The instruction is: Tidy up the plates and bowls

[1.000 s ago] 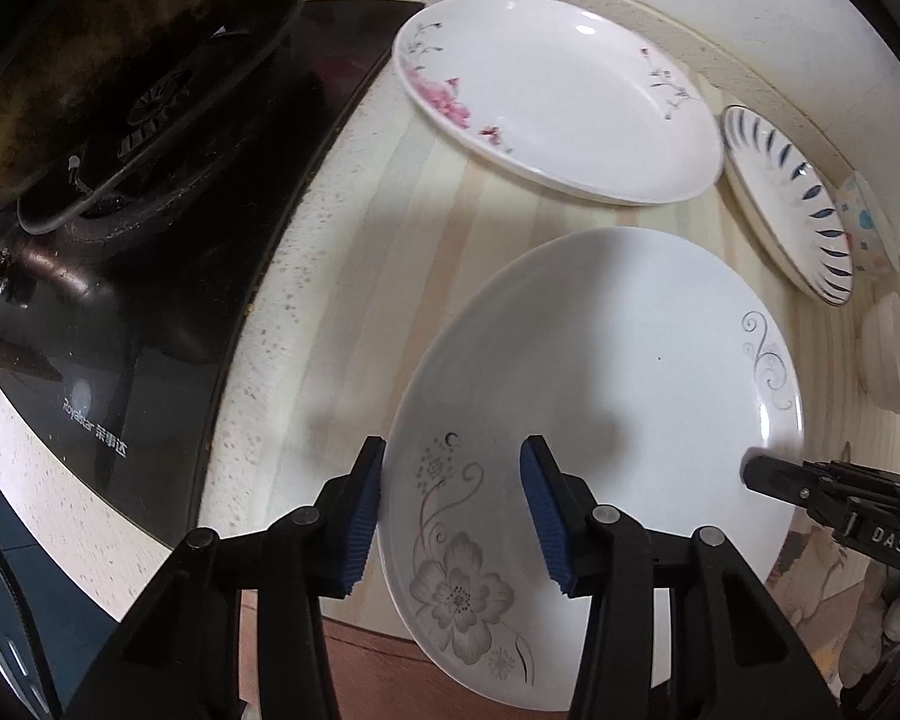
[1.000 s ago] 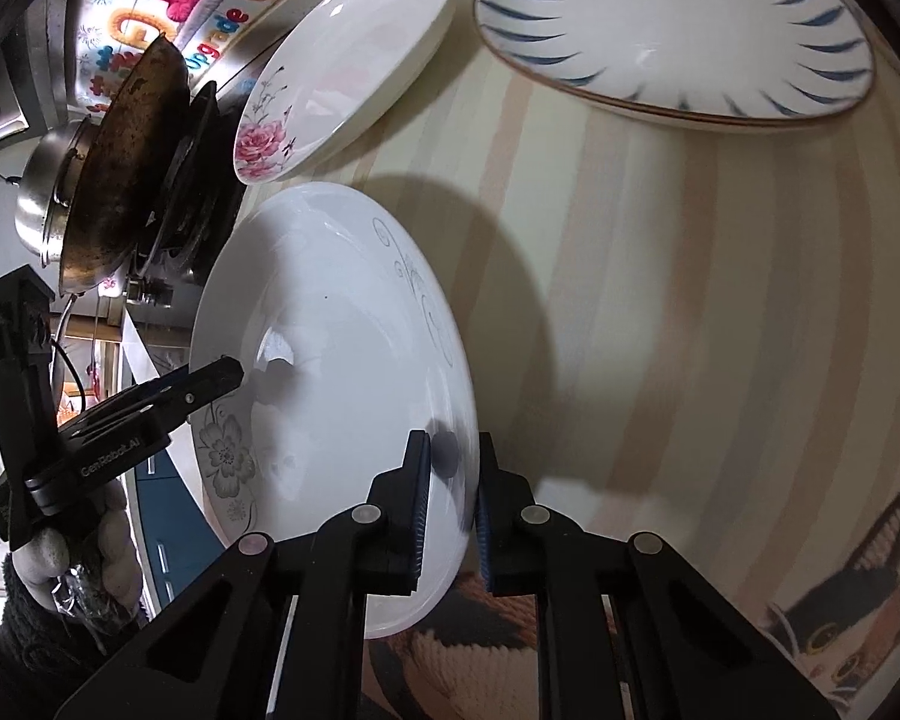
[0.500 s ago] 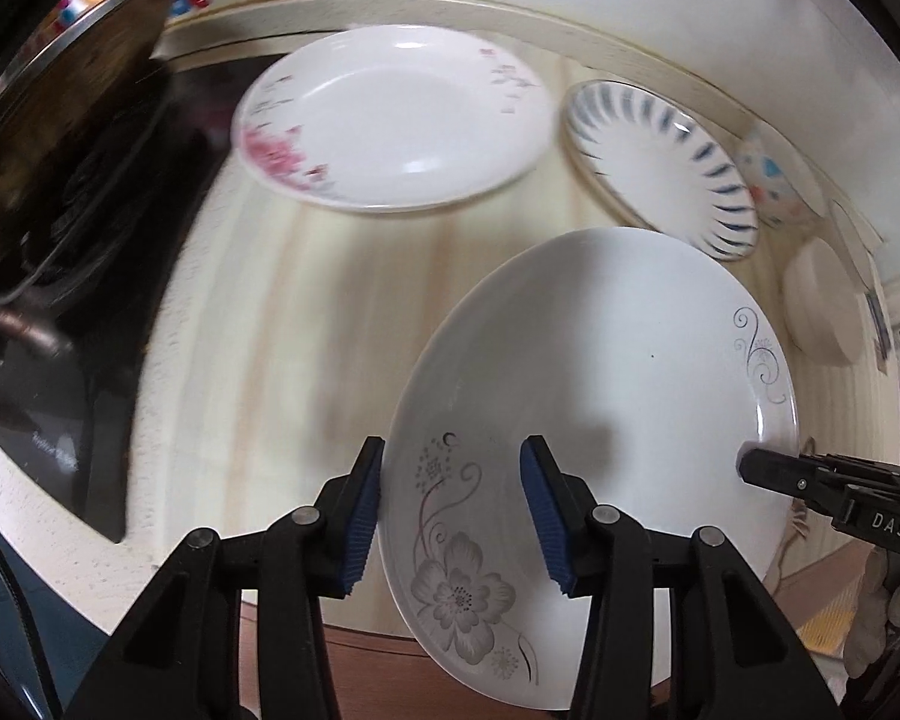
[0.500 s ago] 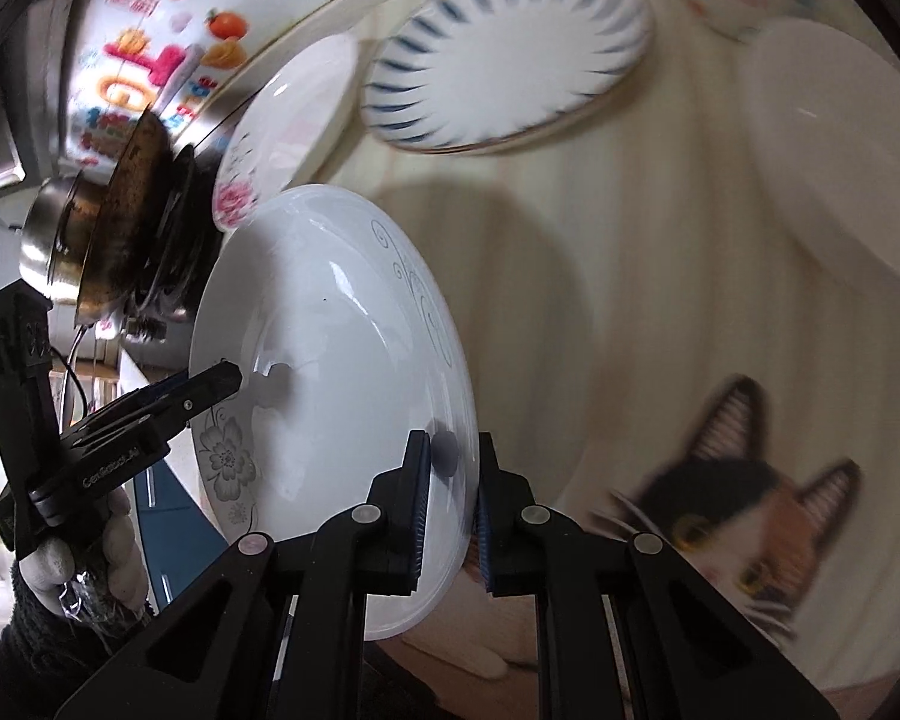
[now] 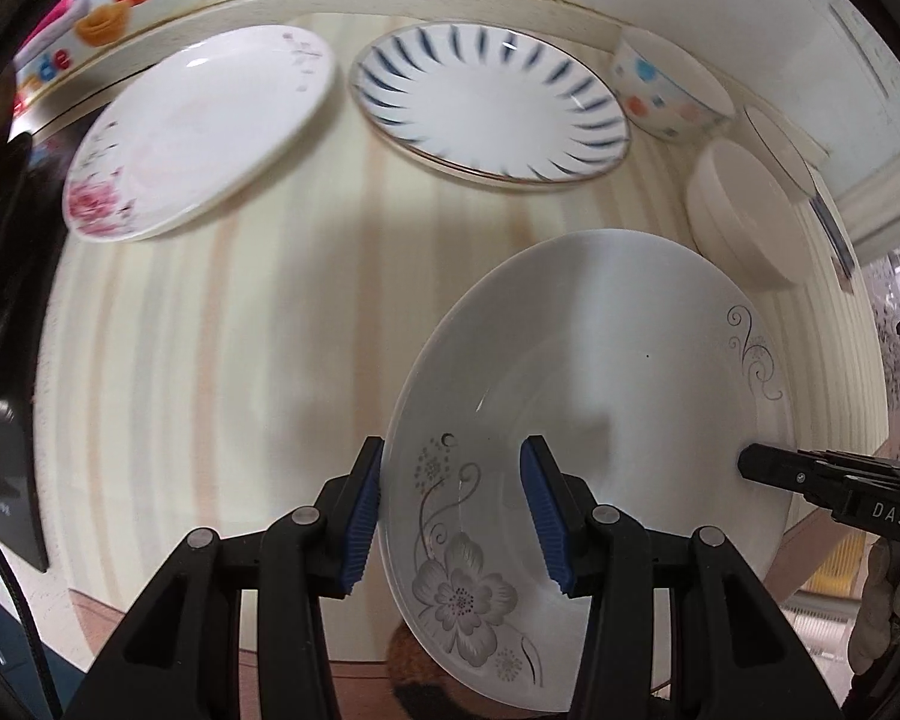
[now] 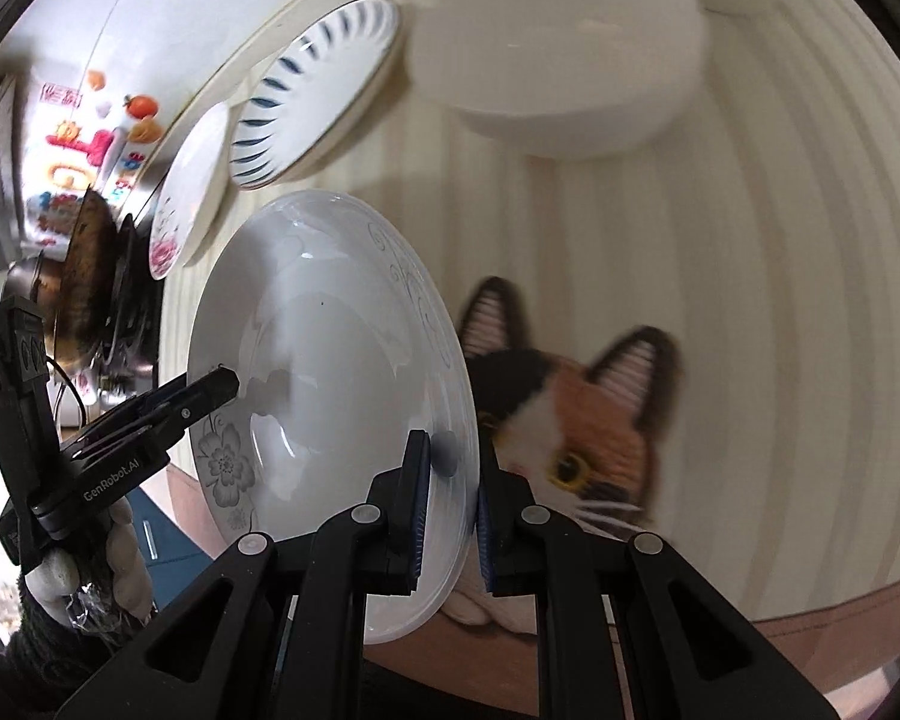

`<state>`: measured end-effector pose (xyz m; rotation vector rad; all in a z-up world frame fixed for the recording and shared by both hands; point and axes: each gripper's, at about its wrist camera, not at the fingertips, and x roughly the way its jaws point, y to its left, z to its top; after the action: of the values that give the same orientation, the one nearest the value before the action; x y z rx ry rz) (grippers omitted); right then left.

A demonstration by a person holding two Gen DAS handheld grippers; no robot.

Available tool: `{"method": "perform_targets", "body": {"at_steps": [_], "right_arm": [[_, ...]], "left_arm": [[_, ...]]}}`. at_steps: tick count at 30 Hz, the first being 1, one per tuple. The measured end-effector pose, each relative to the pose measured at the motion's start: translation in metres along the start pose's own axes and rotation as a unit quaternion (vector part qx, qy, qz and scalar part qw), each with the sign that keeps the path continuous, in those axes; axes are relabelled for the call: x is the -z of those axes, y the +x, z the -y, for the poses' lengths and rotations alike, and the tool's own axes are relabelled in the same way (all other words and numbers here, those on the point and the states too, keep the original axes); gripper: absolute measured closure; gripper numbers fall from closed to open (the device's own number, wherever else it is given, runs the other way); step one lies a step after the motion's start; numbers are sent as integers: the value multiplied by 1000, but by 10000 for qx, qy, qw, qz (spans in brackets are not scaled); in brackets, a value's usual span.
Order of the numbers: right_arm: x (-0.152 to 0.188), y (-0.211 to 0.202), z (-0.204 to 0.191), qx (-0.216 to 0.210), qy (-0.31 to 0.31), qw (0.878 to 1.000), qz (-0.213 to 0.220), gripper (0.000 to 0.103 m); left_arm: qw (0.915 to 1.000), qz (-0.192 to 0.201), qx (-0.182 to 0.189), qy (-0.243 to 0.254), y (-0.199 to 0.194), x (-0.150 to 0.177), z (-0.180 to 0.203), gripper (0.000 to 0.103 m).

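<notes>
A: The grey-flower plate (image 5: 588, 414) is up off the striped countertop (image 5: 222, 348), carried between both tools. The right gripper (image 6: 450, 495) pinches its near rim, one pad on each face. The left gripper (image 5: 450, 510) straddles the opposite rim by the grey flower, but its blue pads look spread wider than the plate is thick, so I judge it more a guide than a grip.

B: So the right one carries the weight?

A: That's my reading. Keep that pinch firm and the plate from tipping further, since it is tilted already.

B: Where should it go?

A: Probably onto another plate. Ahead of the left gripper and well apart lie the blue-striped plate (image 5: 492, 114) and, to its left, the pink-flower plate (image 5: 198, 126). Farther right sit a white bowl (image 5: 750, 216) and a dotted bowl (image 5: 666, 90).

B: Anything to watch?

A: The white bowl is just beyond the carried plate's far edge; steer clear of it. Lower flat, centred over the target, and let go only once it rests.
</notes>
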<state>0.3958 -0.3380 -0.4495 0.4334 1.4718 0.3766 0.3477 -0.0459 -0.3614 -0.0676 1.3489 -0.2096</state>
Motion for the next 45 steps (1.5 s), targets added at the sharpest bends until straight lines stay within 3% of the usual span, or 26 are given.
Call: {"method": "perform_targets", "body": {"at_steps": [12,15,19,23,24,28,34,38,45], "right_arm": [[0,5,24,40,285,9996,-49,87],[1,7,27,-9,402,9989,-261,85],[3,-19,28,-26,529,9985,-100,83],[-12,-55,-3,-126,226,9994,237,66],[-19,-60,-15,-217,113,9993,286,61],[-73,-54,-94,-769,-633,9946,295,59],[-170,21,-192,-445,-1568,9864,185,59],[-228,71,-223,-290,-1727,9845,62,60],[-280,135,-258,-81,-2046,9788,-6,60]], "left_arm": [[9995,-123,-155,250,19,-8,26,60],[9996,-119,-93,234,16,-12,28,60],[9989,309,-234,268,-22,-10,23,60],[9950,823,-547,-161,-64,-13,-8,59],[9931,928,-614,-370,-73,-15,-22,59],[9862,1060,-714,-1054,-79,-21,-70,59],[9725,946,-709,-2006,-52,-39,-138,60],[9702,900,-755,-2118,-41,-45,-162,60],[9714,818,-679,-2124,-13,-64,-180,60]]}}
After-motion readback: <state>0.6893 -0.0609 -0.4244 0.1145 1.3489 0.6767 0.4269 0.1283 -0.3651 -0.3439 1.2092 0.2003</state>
